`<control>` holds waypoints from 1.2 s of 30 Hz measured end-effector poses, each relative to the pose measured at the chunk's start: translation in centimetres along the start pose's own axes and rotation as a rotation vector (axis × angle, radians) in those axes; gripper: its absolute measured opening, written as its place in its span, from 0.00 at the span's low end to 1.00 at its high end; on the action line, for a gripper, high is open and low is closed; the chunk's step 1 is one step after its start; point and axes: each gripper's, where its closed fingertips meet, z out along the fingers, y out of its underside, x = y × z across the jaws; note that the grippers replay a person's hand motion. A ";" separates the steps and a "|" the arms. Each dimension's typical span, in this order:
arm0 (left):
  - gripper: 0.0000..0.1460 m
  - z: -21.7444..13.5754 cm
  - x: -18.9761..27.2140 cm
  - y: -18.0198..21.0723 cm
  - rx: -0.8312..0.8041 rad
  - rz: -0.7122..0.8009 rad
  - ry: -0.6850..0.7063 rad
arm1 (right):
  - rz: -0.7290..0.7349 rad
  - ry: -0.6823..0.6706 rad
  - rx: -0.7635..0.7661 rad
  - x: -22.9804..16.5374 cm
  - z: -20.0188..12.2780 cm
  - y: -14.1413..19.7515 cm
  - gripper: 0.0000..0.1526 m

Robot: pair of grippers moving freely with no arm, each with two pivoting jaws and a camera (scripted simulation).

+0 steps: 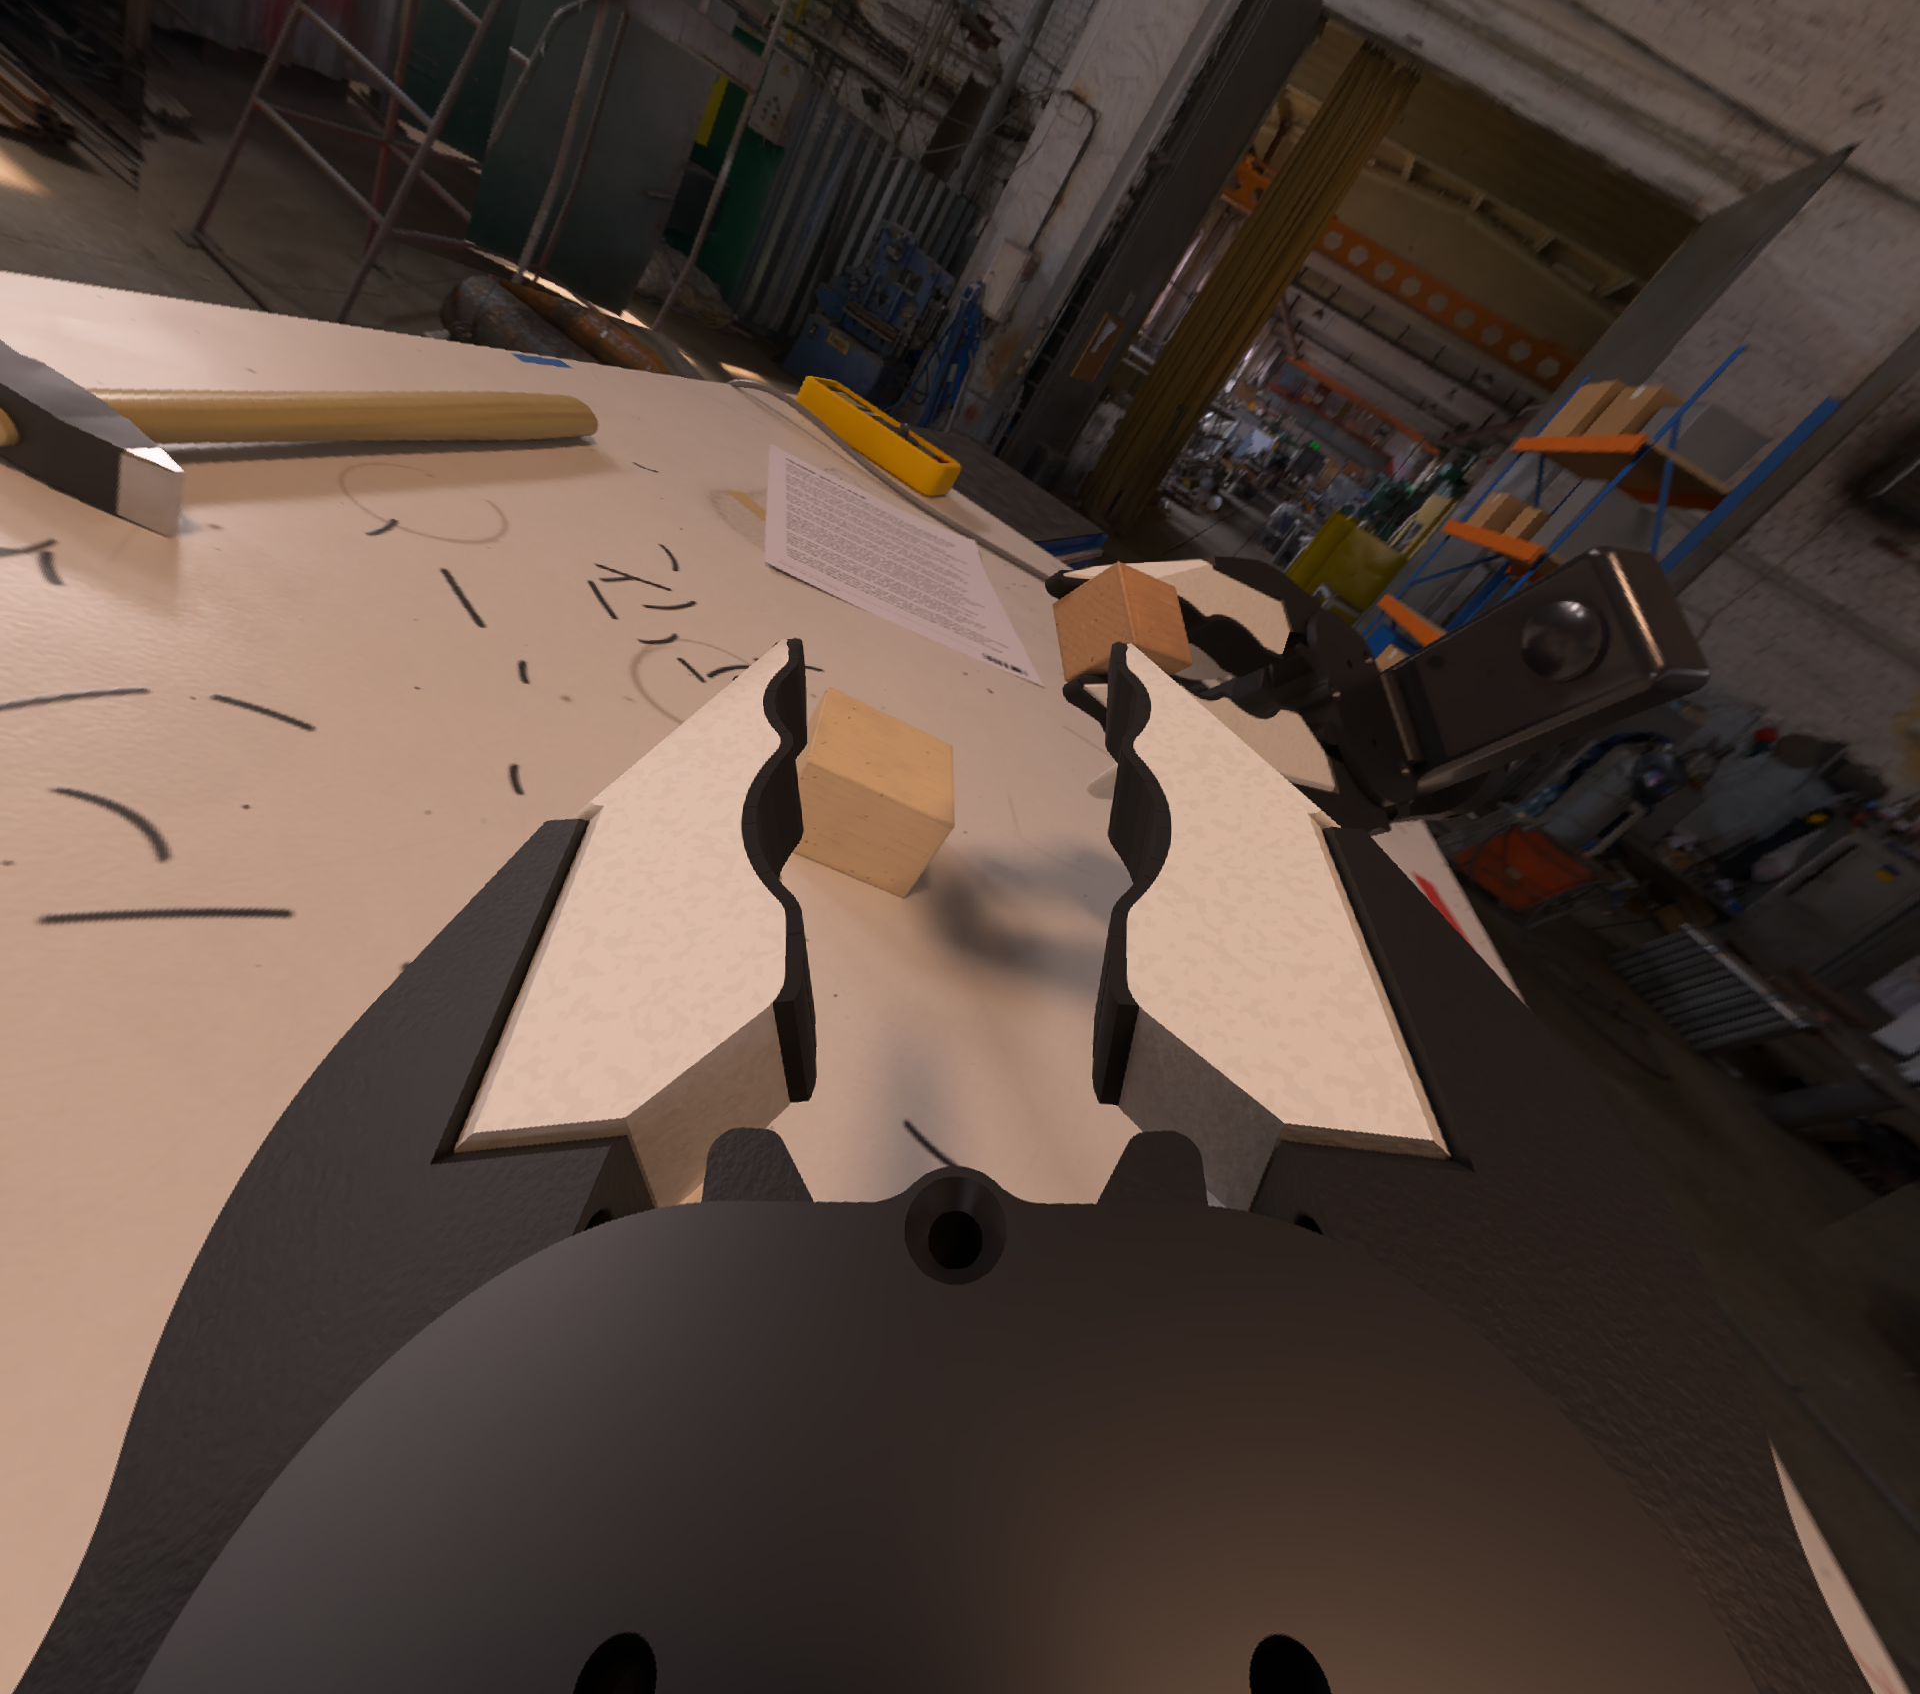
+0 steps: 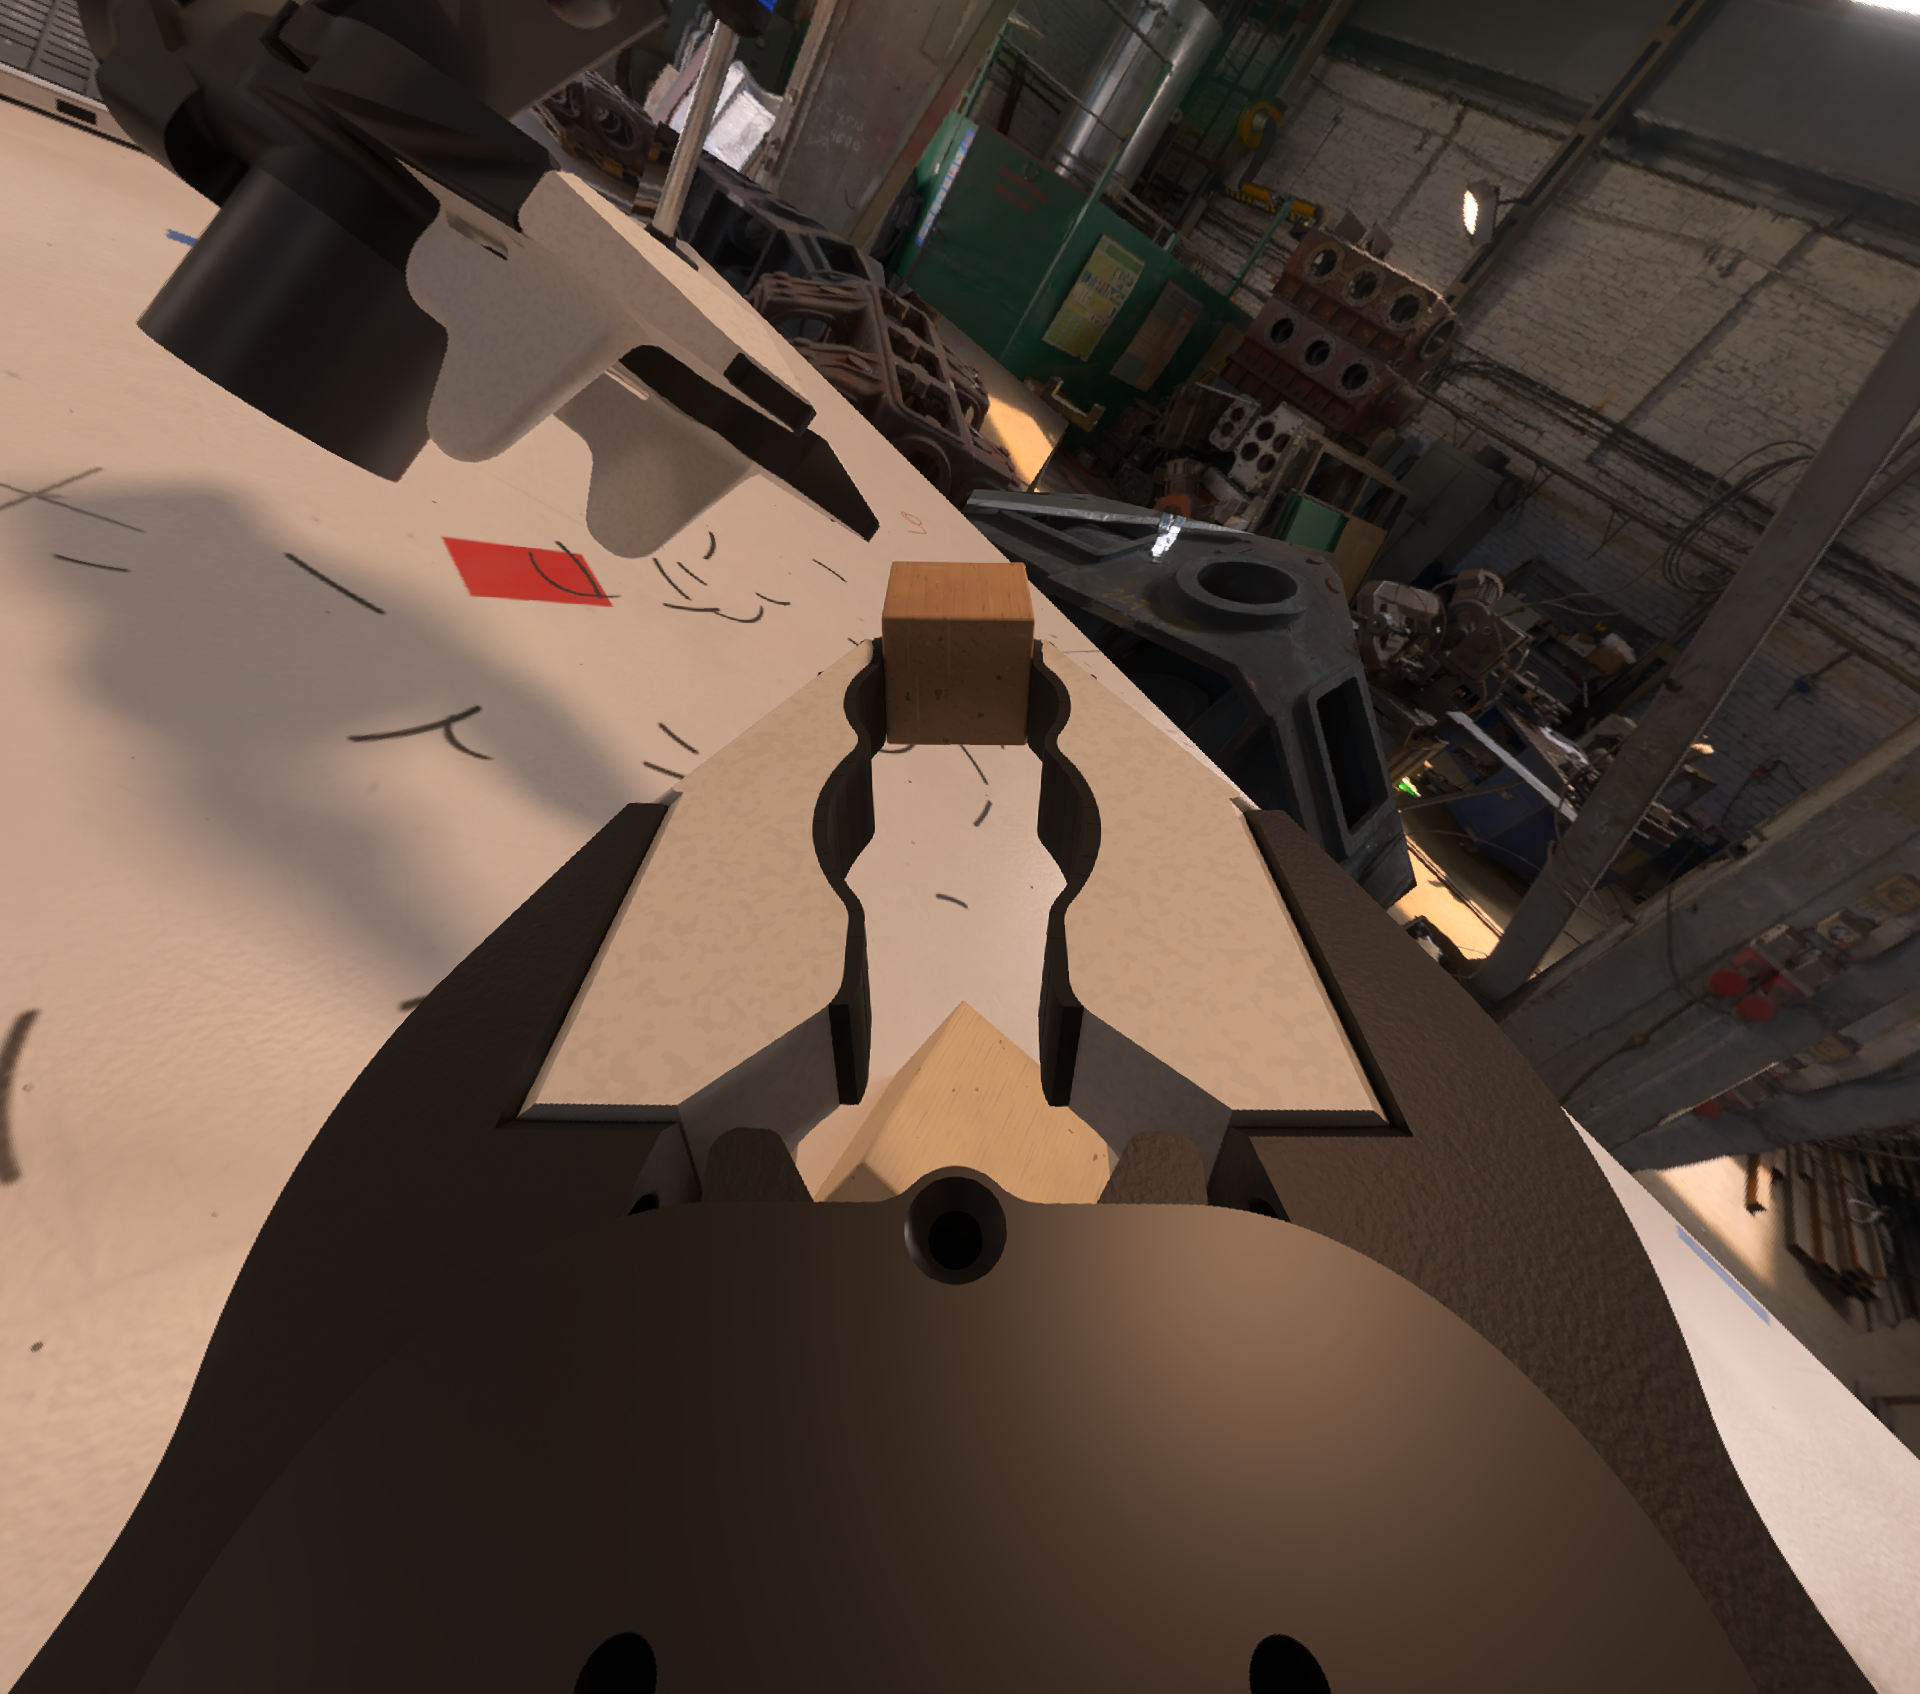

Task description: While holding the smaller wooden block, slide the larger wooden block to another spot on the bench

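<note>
The larger, pale wooden block (image 1: 878,792) rests on the cream bench (image 1: 312,813). My left gripper (image 1: 956,652) is open around it, its left finger against the block's side and a wide gap on the right. The smaller, darker wooden block (image 2: 956,668) is clamped between the tips of my right gripper (image 2: 956,652), above the bench near its edge. In the left wrist view the small block (image 1: 1127,621) and right gripper (image 1: 1075,636) sit just beyond my right finger. In the right wrist view the pale block (image 2: 966,1114) shows low between the finger bases, and the left gripper (image 2: 748,522) is upper left.
A hammer (image 1: 343,413) lies at the far left of the bench, with a printed sheet (image 1: 883,564) and a yellow tool (image 1: 878,434) beyond the blocks. A red patch (image 2: 525,569) marks the bench. A signal-light pole (image 2: 717,34) stands at the bench edge (image 2: 1039,605).
</note>
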 end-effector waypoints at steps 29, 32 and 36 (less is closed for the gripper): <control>0.82 10.7 -3.4 11.8 -0.771 0.495 -0.211 | -0.206 0.544 -0.191 13.6 -13.6 1.7 0.17; 0.77 11.4 -4.4 13.1 -0.828 0.523 -0.244 | -0.207 0.548 -0.196 13.7 -13.7 1.7 0.17; 0.63 12.1 -4.8 13.9 -0.851 0.535 -0.252 | -0.212 0.544 -0.202 13.6 -13.6 1.7 0.17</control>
